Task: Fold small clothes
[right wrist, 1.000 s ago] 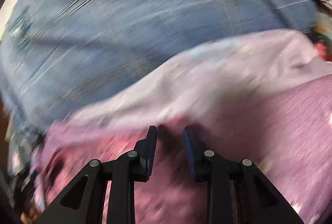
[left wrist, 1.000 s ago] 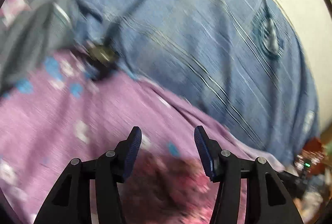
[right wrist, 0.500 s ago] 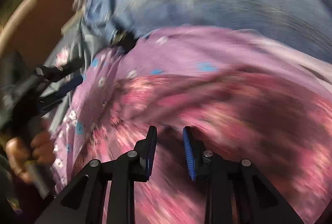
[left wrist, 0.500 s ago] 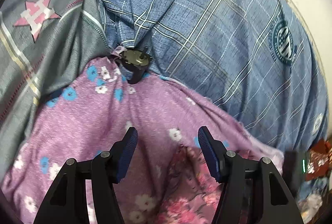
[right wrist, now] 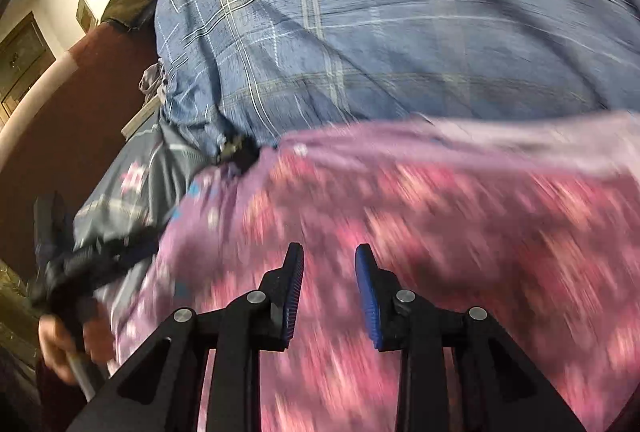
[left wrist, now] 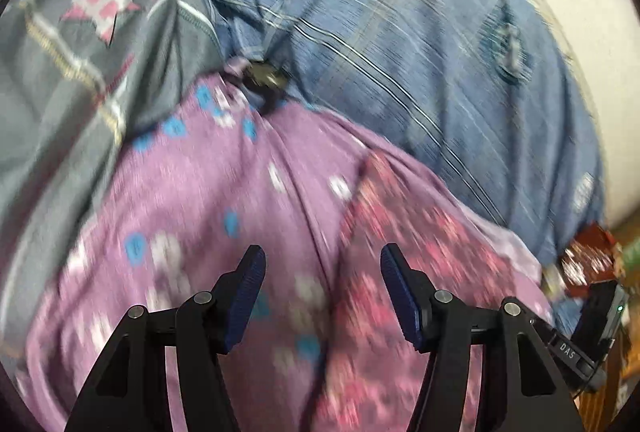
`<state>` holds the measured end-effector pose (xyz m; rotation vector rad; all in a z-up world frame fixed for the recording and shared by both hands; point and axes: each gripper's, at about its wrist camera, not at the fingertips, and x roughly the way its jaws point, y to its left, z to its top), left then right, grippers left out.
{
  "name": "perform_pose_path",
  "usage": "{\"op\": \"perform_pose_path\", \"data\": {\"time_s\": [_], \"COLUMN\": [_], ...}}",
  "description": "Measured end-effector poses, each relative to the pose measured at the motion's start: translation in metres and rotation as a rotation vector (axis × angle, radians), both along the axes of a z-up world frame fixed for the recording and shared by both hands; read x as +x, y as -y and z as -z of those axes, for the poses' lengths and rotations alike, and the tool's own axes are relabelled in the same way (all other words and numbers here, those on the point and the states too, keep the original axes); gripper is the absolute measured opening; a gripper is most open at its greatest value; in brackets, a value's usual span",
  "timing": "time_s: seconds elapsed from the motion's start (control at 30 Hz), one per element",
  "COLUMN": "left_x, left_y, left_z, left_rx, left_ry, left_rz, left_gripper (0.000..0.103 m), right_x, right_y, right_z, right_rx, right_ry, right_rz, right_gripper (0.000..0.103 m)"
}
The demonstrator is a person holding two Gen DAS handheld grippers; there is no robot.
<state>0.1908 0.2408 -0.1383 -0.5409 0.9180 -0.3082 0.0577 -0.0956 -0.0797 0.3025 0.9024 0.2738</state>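
Note:
A purple garment with blue and white flowers lies spread on the bed, with a pink-flowered cloth on its right part. My left gripper hovers over where the two meet, open, with nothing between its pads. In the right wrist view the pink-flowered cloth fills the foreground, with a pale lilac edge behind it. My right gripper hangs above it; its jaws stand narrow and are opening slightly, with nothing pinched between them. The left gripper shows blurred at the left, held by a hand.
A blue plaid sheet covers the bed beyond the garment. A grey blanket with a pink star lies to the left. A small dark object sits at the garment's far tip. A black device with a green light is at the lower right.
The right gripper has swung left from the pale lilac edge to above the pink-flowered cloth. The left gripper has shifted across the purple garment, and its jaws stand slightly wider than a second ago.

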Motion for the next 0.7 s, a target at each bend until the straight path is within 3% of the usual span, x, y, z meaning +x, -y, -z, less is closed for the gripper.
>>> {"op": "perform_pose_path", "data": {"time_s": [0.17, 0.27, 0.43, 0.5, 0.63, 0.7], "left_x": [-0.067, -0.099, -0.113, -0.113, -0.110, -0.111], "left_y": [-0.002, 0.004, 0.005, 0.002, 0.002, 0.006], "left_z": [0.008, 0.020, 0.048, 0.058, 0.061, 0.060], "left_rx": [-0.113, -0.184, -0.247, -0.318, -0.343, -0.343], "left_ry": [-0.024, -0.065, -0.180, -0.221, -0.214, -0.194], "left_rz": [0.013, 0.024, -0.080, -0.133, -0.203, -0.223], "left_gripper": [0.059, 0.060, 0.063, 0.064, 0.065, 0.064], "right_x": [-0.091, -0.111, -0.125, -0.130, -0.124, -0.114], "right_y": [0.036, 0.052, 0.094, 0.101, 0.094, 0.086], "right_z": [-0.005, -0.001, 0.008, 0.011, 0.022, 0.029], "right_rx": [0.112, 0.196, 0.321, 0.327, 0.377, 0.383], "right_ry": [0.042, 0.063, 0.044, 0.055, 0.030, 0.000], "right_rz": [0.075, 0.141, 0.233, 0.239, 0.175, 0.164], "right_gripper": [0.030, 0.035, 0.038, 0.038, 0.037, 0.026]}}
